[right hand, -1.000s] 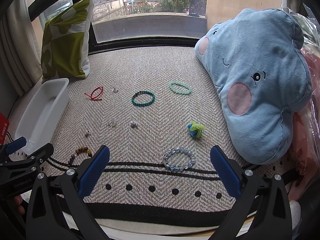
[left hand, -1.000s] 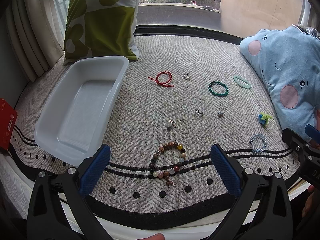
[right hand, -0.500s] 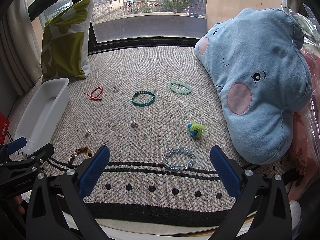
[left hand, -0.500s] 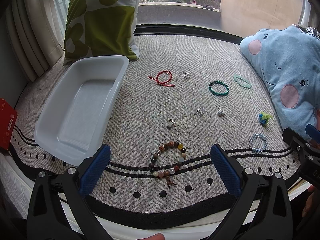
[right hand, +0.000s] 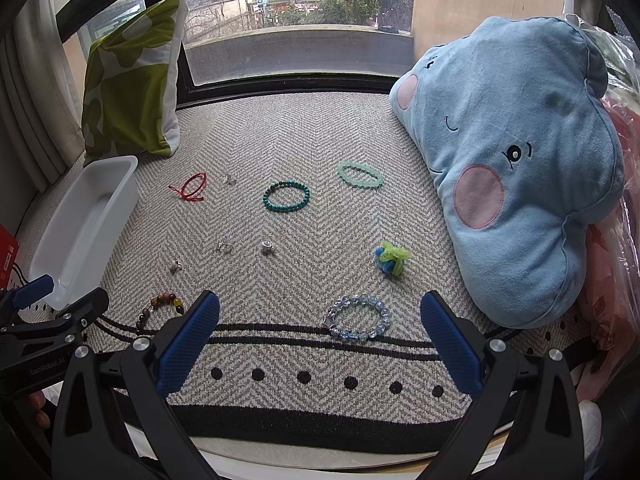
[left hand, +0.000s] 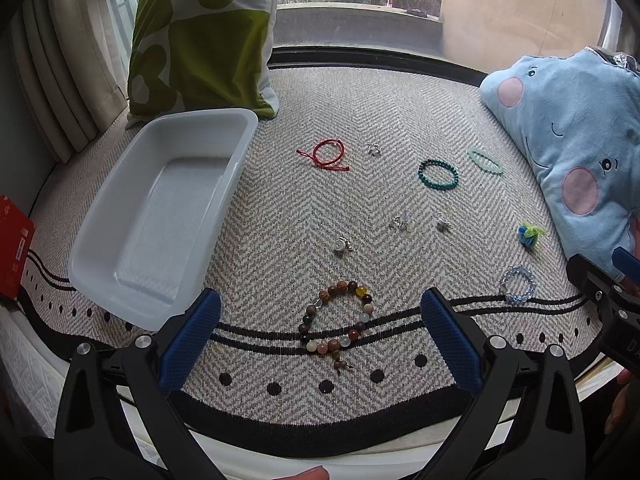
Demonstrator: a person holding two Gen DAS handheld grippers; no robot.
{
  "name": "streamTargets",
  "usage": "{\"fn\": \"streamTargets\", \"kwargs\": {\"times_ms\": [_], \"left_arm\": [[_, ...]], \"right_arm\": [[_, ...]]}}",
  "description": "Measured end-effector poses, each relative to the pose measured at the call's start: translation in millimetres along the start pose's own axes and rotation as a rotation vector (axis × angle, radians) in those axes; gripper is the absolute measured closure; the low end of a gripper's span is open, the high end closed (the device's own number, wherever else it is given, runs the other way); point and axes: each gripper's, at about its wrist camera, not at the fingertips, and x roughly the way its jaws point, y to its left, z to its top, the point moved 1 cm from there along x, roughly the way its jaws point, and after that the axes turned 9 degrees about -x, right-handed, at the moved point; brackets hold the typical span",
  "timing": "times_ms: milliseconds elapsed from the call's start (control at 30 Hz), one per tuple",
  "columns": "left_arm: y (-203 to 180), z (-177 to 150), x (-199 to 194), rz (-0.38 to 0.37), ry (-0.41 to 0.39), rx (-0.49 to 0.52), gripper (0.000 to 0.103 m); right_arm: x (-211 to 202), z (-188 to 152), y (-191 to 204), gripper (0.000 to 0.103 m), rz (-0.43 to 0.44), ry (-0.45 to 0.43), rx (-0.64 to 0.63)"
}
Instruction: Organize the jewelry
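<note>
Opening step: nothing collected. The white tray [left hand: 160, 208] lies empty; right of it, scattered on the mat, are the multicolour bead bracelet [left hand: 338, 318], clear blue bracelet [right hand: 357, 317], and small rings. Left gripper [left hand: 320, 336] and right gripper [right hand: 320, 334] hover spread wide, empty. Next: descend, pinch nearest bracelet.

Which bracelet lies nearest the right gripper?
The clear blue bead bracelet, just ahead between the right gripper's open fingers; the others are green, red or brown.
</note>
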Motion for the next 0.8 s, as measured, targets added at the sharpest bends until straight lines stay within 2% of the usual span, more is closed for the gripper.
{"fn": "streamTargets", "kwargs": {"times_ms": [467, 633, 800], "left_arm": [[-1, 1, 3, 0.012, 0.003, 0.003, 0.005], [-10, 15, 12, 0.032, -0.028, 0.036, 0.005], [-21, 36, 26, 0.006, -0.05, 0.071, 0.005]], "right_arm": [[-1, 1, -1, 0.003, 0.014, 0.013, 0.015], [16, 8, 1, 0.003, 0.062, 0.07, 0.013], [36, 27, 5, 0.003, 0.089, 0.101, 0.003]]}}
